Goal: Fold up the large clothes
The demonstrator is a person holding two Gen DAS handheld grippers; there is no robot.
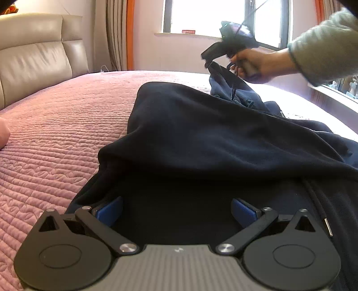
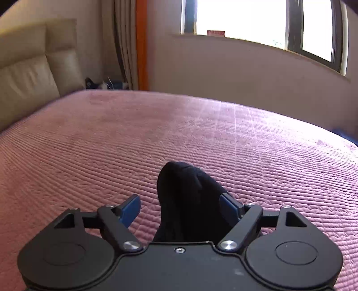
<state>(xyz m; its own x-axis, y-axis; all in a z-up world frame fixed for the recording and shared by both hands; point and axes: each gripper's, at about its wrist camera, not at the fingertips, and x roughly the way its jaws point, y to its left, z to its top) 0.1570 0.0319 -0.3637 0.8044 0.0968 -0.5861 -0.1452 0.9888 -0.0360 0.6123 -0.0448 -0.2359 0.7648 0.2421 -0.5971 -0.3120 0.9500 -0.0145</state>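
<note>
A large dark navy garment (image 1: pixel 201 134) lies bunched on the pink quilted bed (image 1: pixel 56 134). My left gripper (image 1: pixel 176 210) is open, its blue pads (image 1: pixel 109 210) spread wide over the garment's near part. In the left wrist view the right gripper (image 1: pixel 212 60) is held up at the far right with a fold of the garment hanging from its tip. In the right wrist view my right gripper (image 2: pixel 179 209) has its blue pads (image 2: pixel 131 209) spread apart, with a dark fold of the garment (image 2: pixel 188 201) lying between them against the right pad.
A beige padded headboard (image 1: pixel 38 51) stands at the left. A window (image 1: pixel 223 18) with curtains (image 1: pixel 116 33) is behind the bed. A drawstring with a metal tip (image 1: pixel 327 226) lies on the garment at the right. The bed (image 2: pixel 111 145) stretches ahead of the right gripper.
</note>
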